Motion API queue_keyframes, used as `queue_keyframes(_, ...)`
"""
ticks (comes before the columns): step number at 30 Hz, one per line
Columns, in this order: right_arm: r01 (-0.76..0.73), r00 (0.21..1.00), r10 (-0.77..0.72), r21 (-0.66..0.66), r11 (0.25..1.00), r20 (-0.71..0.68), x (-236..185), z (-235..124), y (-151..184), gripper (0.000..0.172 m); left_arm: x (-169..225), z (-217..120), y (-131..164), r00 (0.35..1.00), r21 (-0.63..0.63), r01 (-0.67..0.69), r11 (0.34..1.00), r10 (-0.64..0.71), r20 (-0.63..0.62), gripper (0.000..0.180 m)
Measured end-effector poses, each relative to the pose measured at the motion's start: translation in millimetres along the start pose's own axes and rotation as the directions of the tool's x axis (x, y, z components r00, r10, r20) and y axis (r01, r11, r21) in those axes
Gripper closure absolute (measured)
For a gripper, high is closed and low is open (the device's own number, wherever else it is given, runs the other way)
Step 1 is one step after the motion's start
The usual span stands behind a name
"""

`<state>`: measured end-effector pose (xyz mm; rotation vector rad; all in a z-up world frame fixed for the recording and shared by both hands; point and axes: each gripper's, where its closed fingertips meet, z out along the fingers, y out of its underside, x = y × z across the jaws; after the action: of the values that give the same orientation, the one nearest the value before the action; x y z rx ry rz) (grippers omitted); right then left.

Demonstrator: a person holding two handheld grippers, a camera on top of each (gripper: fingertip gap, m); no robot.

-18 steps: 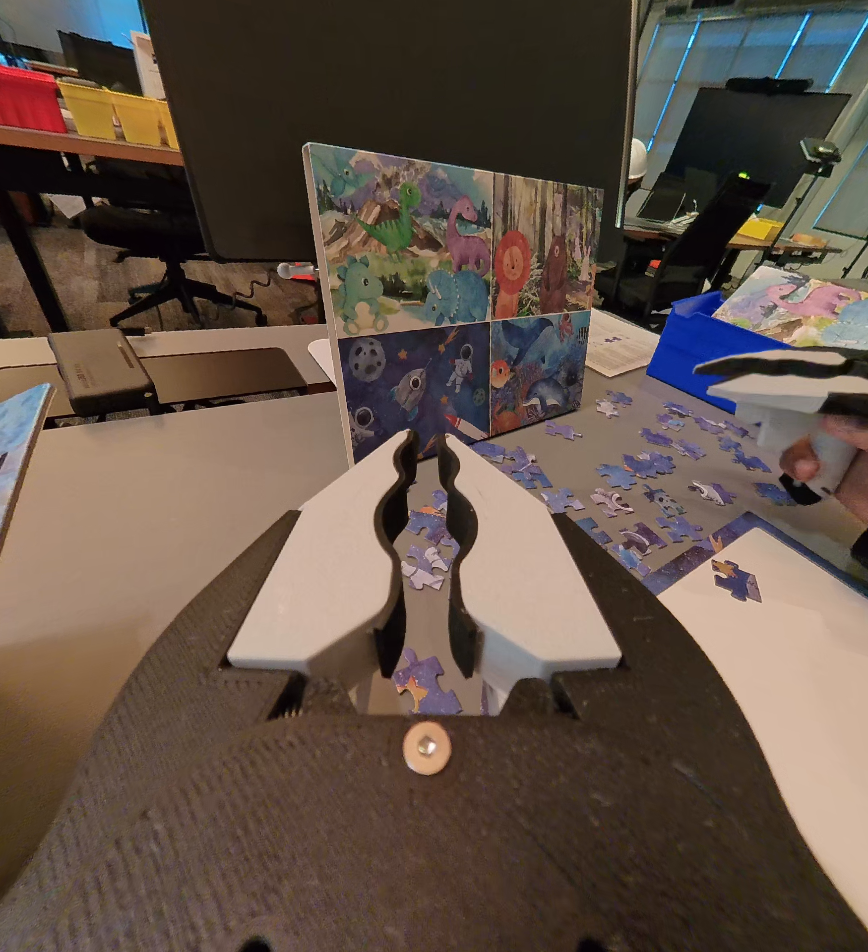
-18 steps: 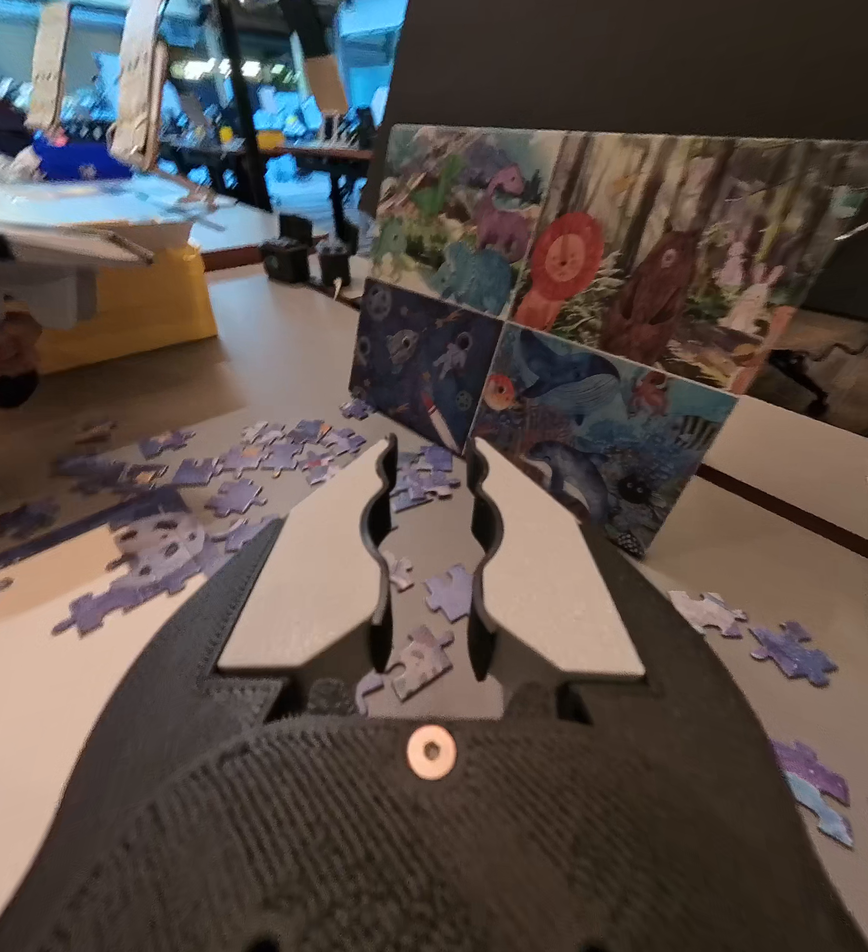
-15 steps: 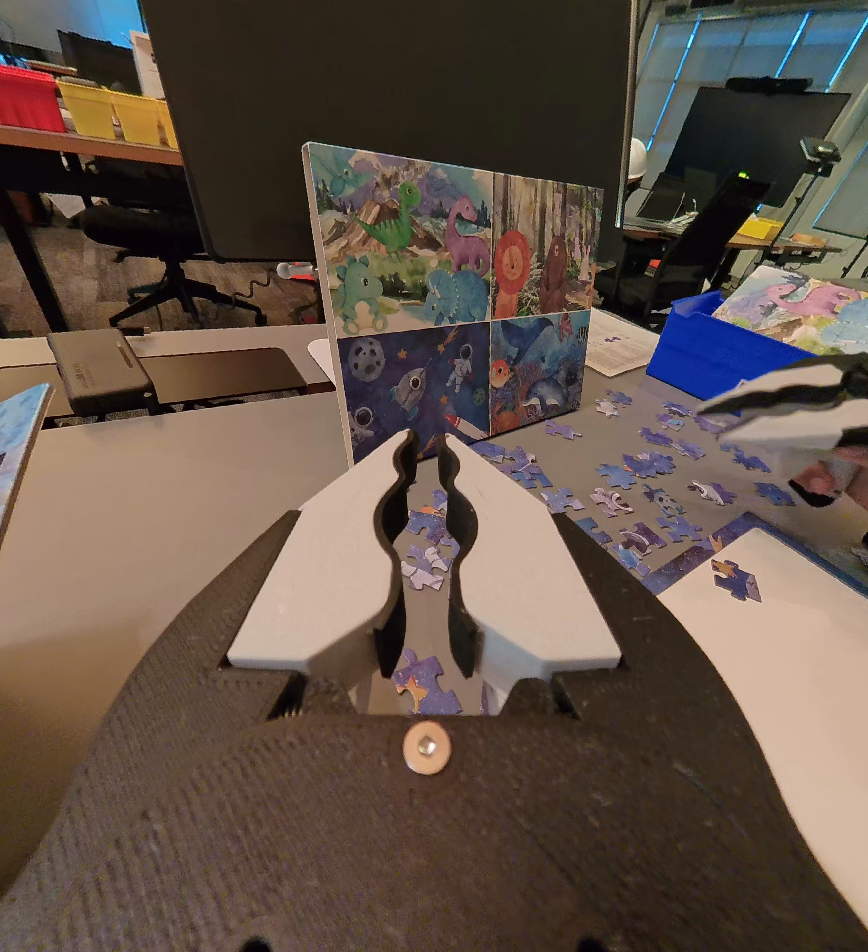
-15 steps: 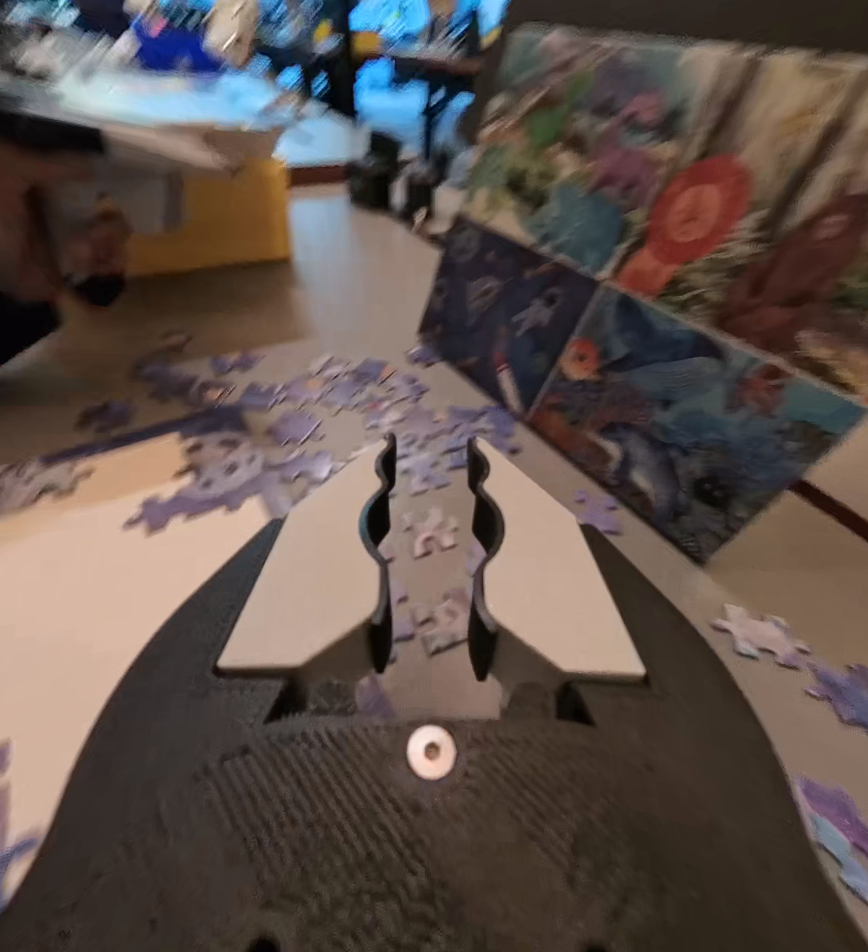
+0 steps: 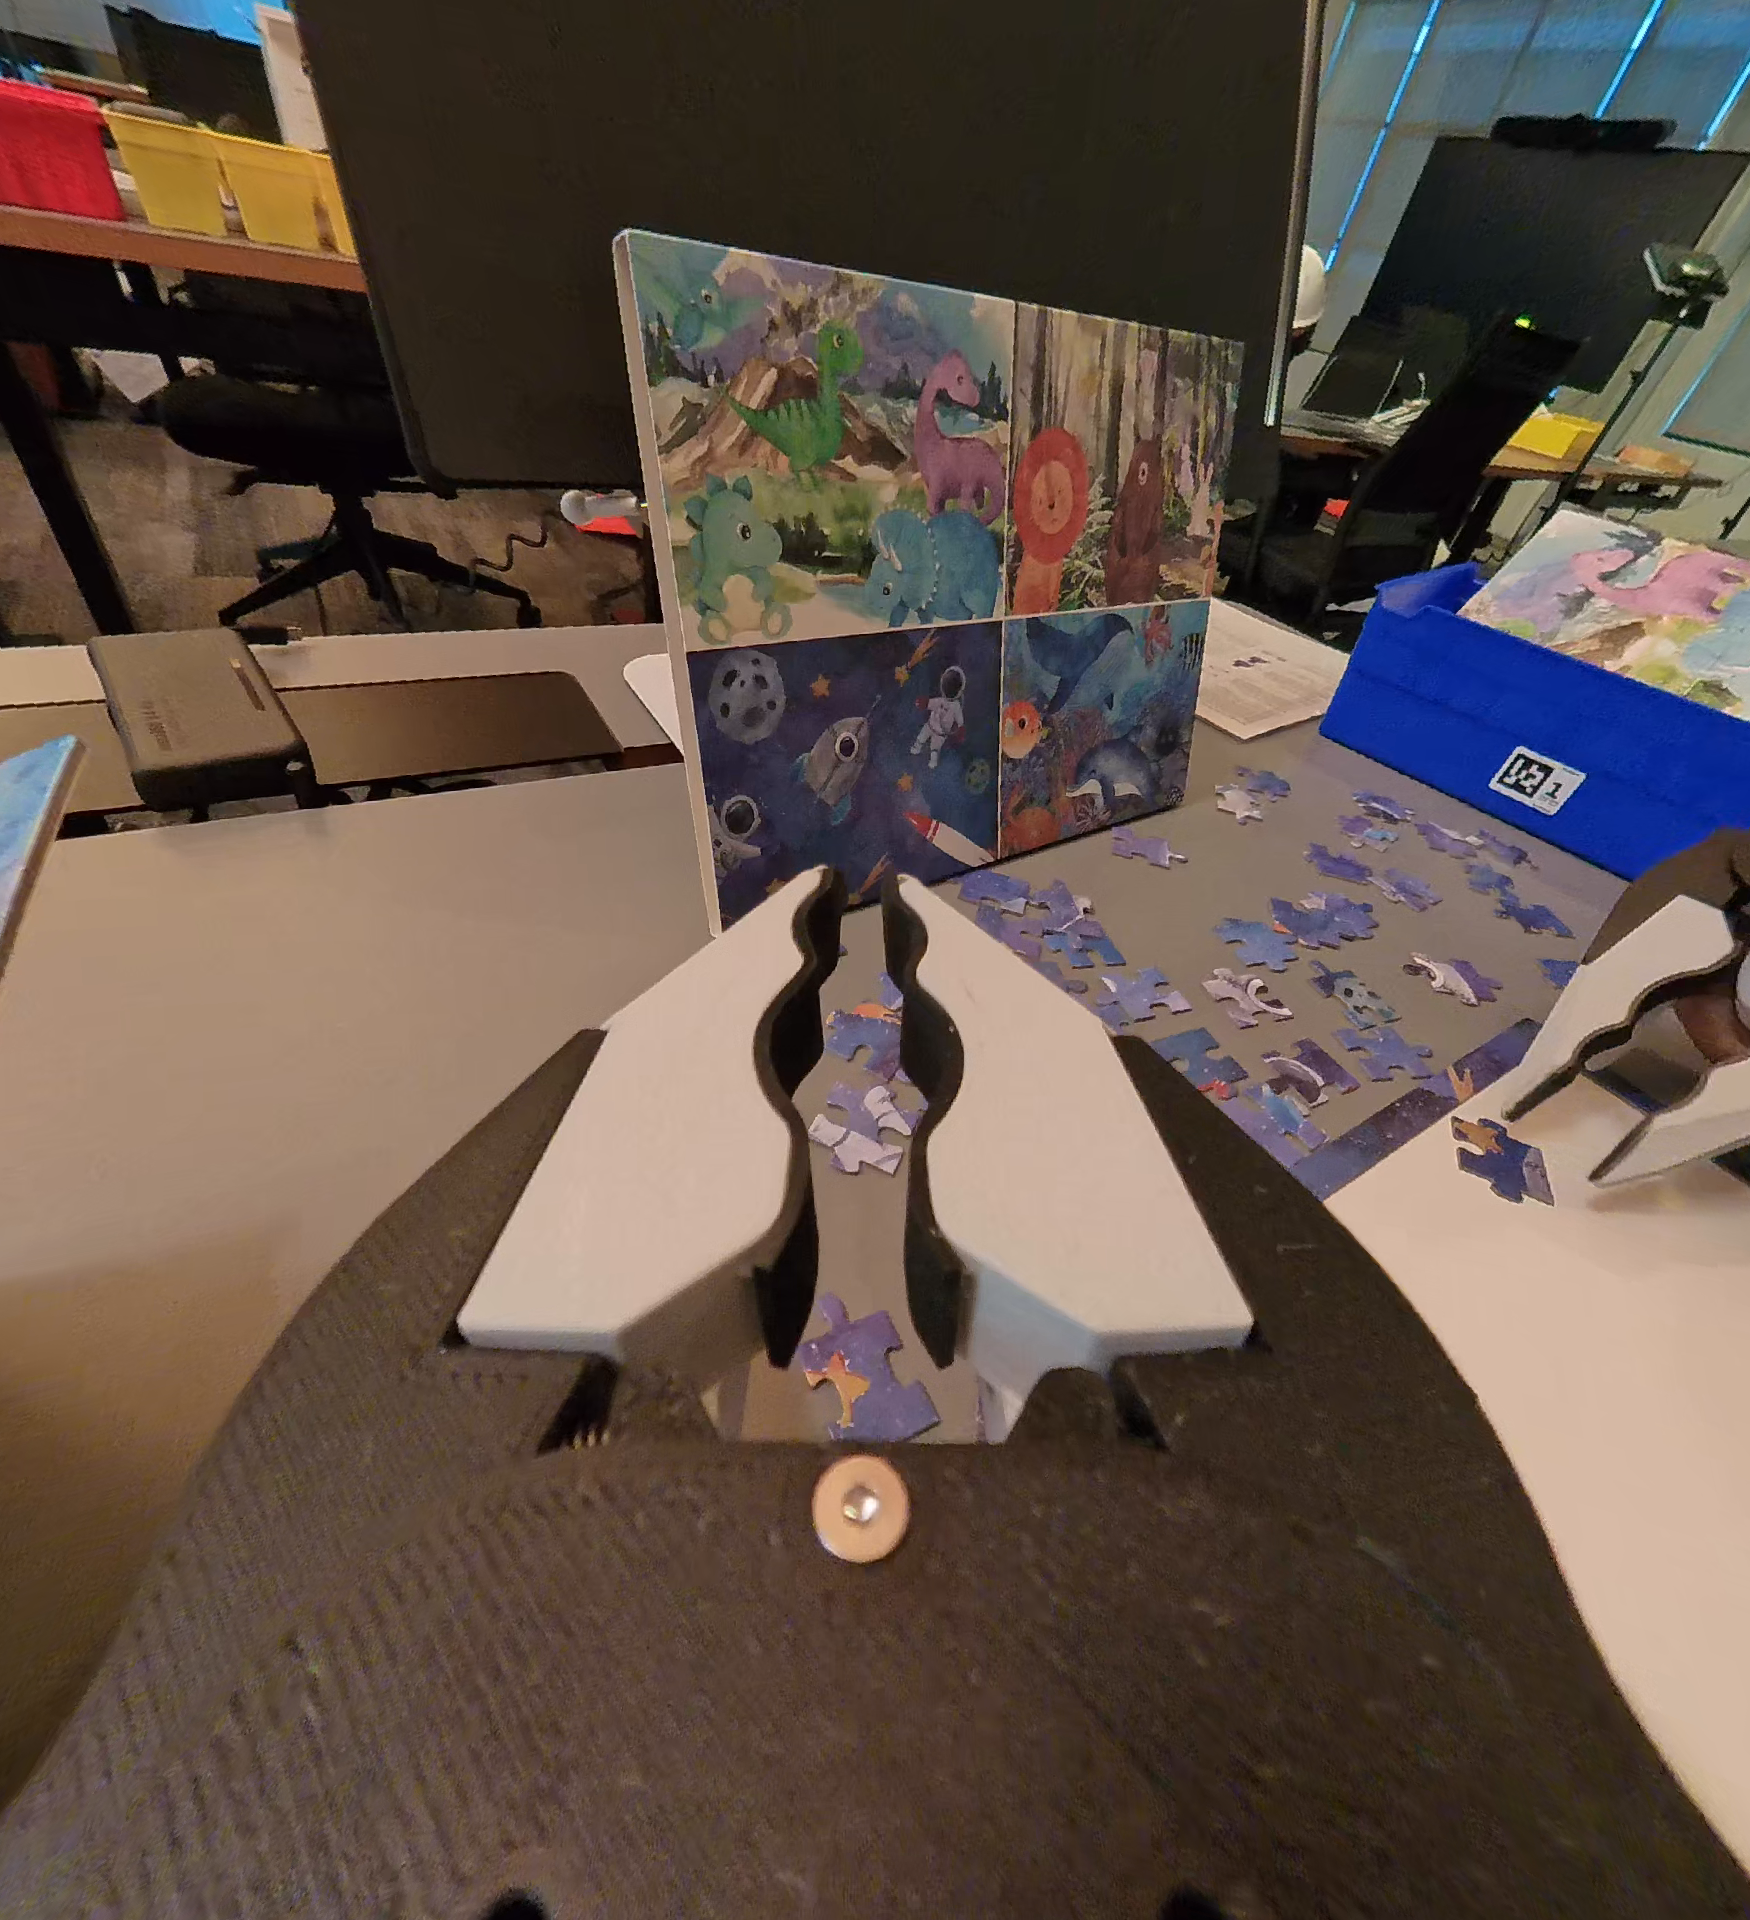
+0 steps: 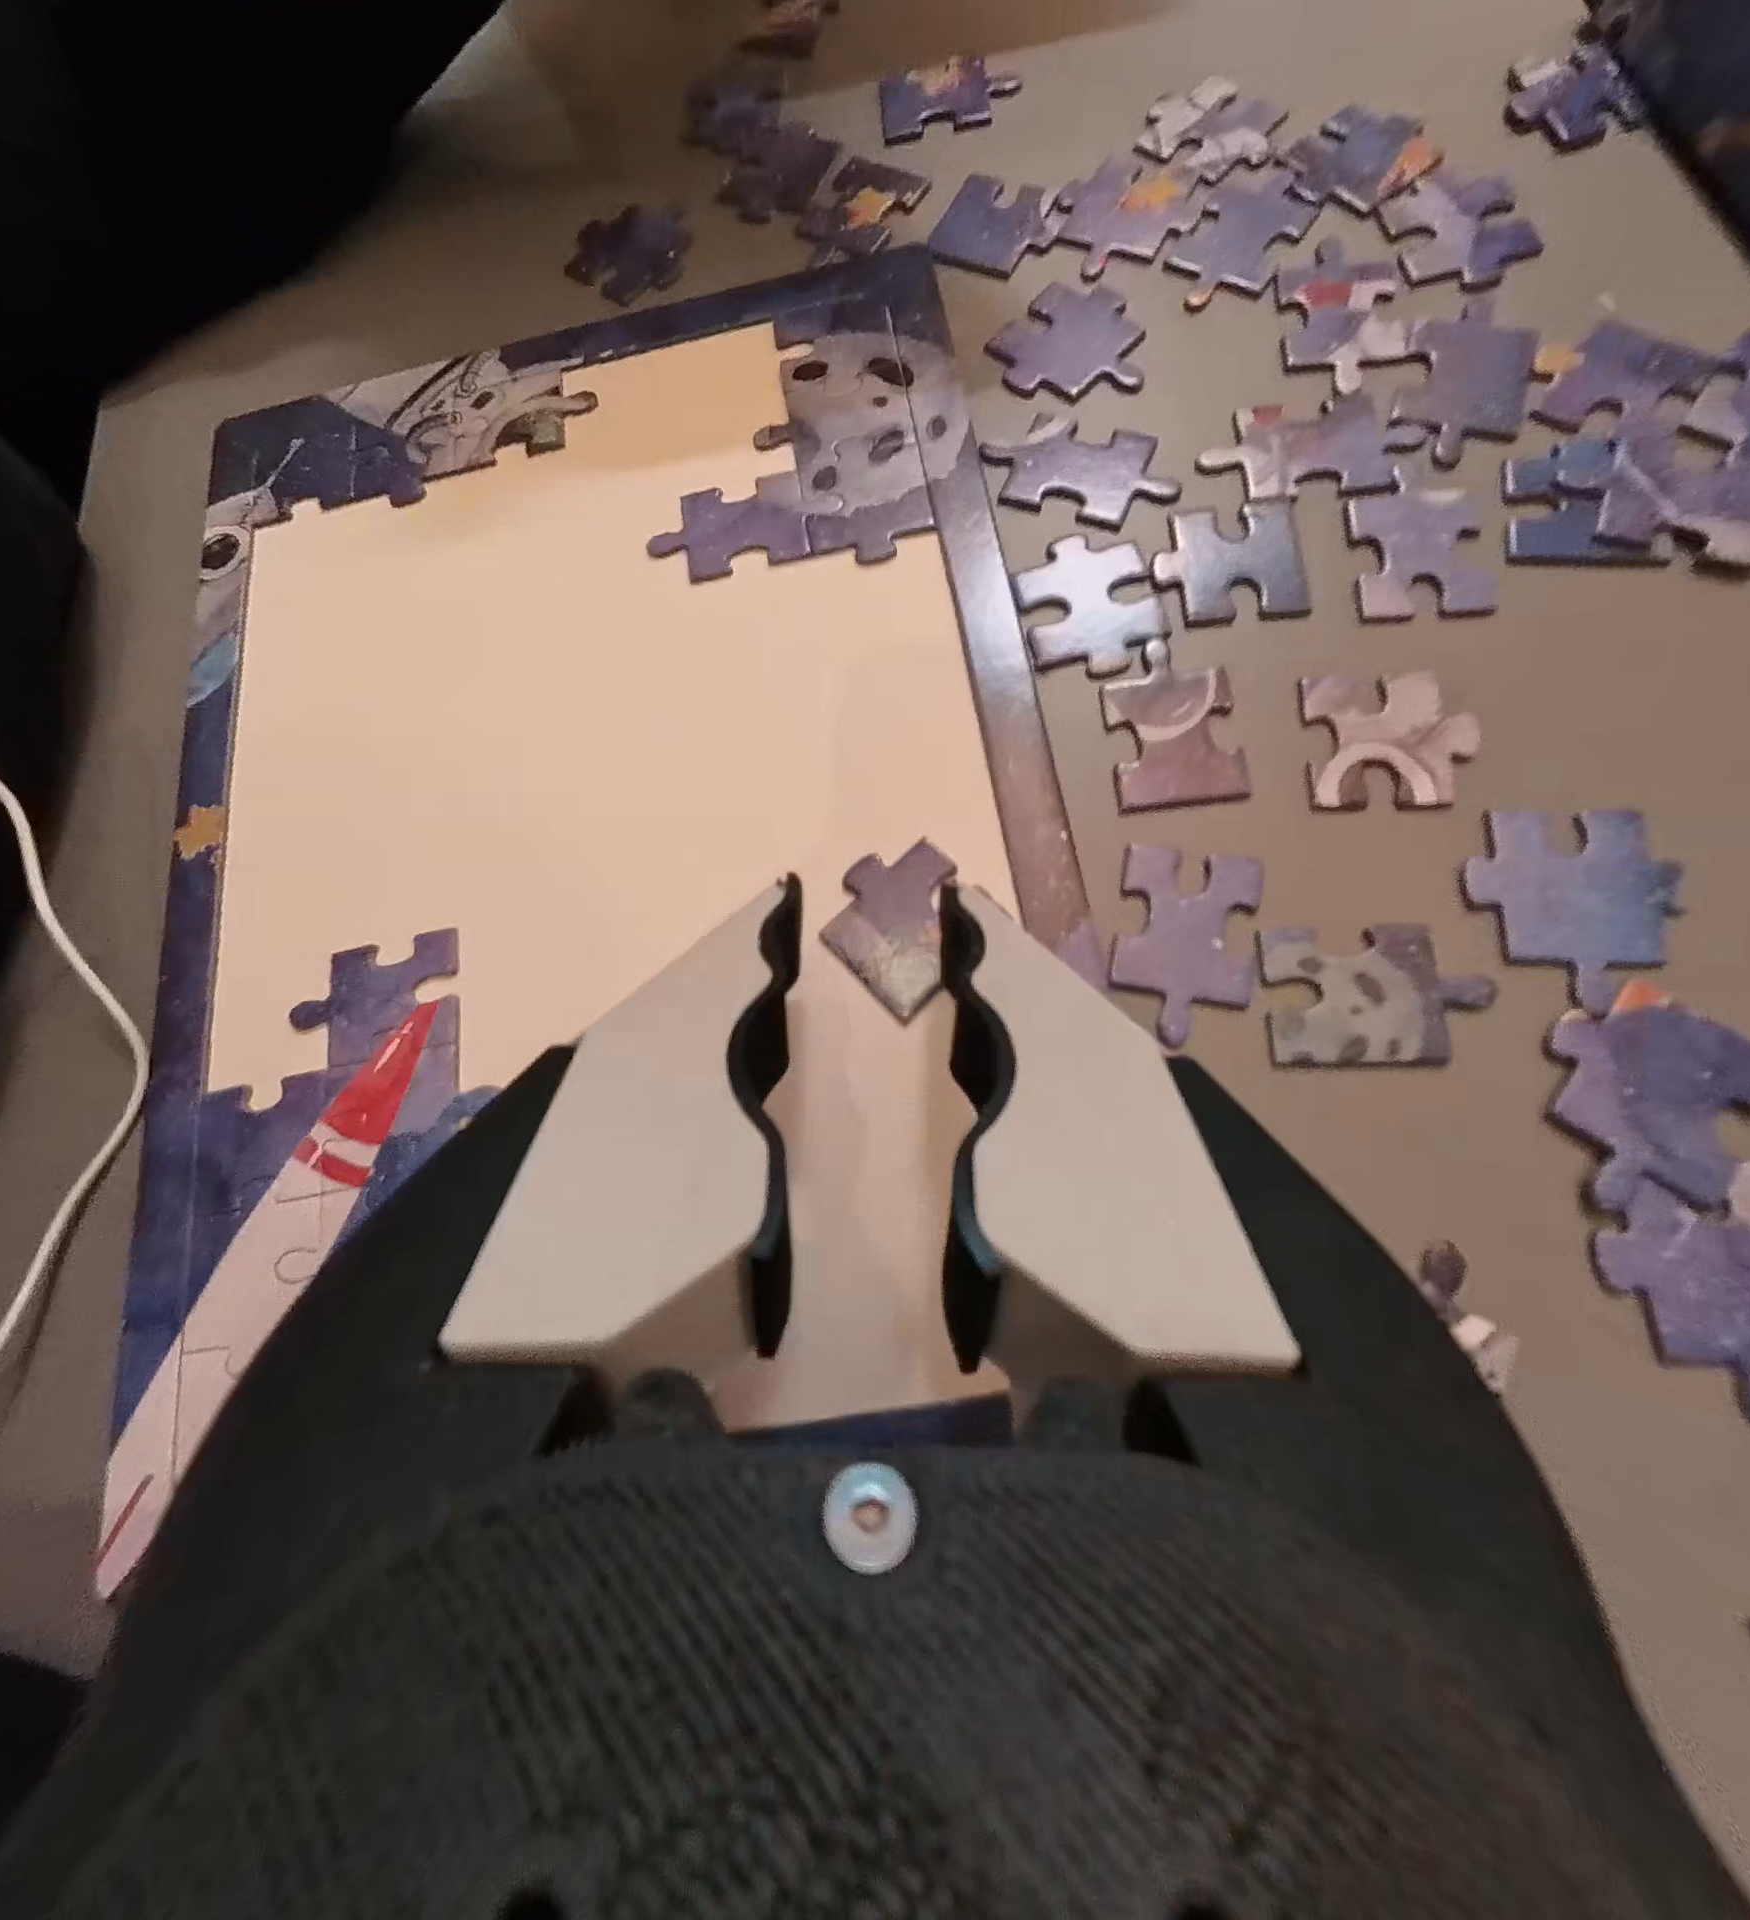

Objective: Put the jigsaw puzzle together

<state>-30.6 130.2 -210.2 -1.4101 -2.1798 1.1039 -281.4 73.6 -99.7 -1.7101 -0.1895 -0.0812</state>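
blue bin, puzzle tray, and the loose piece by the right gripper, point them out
blue bin [image 5: 1536,727], left wrist view, on its front wall
puzzle tray [image 6: 1006,665], right wrist view, on its right border strip
loose piece [image 6: 892,925], right wrist view, on its face between the right gripper's [image 6: 866,894] fingertips

picture board [image 5: 912,582] upright behind loose pieces [image 5: 1266,977] | puzzle tray [image 6: 590,675] left of pieces
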Motion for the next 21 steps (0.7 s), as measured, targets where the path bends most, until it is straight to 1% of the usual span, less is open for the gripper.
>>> queue_keyframes(7, -0.044, 0.999, 0.044, -0.033, 0.998, 0.0, 2.7, -1.0, 13.5, 0.142, 1.7, 1.7, 2.1, 1.0, -0.012, -0.011, 1.0, 0.011, -0.001, 0.175)
queue_keyframes(10, -0.031, 0.999, 0.031, -0.018, 0.999, -0.008, 3.3, 2.2, 10.3, 0.134, 1.7, 1.6, 1.9, 1.0, -0.012, -0.009, 1.0, 0.009, -0.002, 0.175)
queue_keyframes(12, -0.029, 1.0, 0.028, -0.033, 0.999, -0.007, 2.6, 4.9, 12.4, 0.132, 1.9, 1.5, 1.7, 1.0, -0.01, -0.009, 1.0, 0.009, -0.003, 0.175)
queue_keyframes(18, -0.063, 0.998, 0.063, -0.038, 0.997, 0.004, 2.3, 0.1, 16.1, 0.136, 1.8, 1.5, 1.9, 1.0, -0.011, -0.01, 1.0, 0.01, -0.002, 0.175)
queue_keyframes(21, -0.08, 0.997, 0.081, -0.044, 0.996, 0.013, 1.2, -3.8, 19.6, 0.141, 1.6, 1.5, 2.0, 1.0, -0.011, -0.009, 1.0, 0.009, -0.002, 0.175)
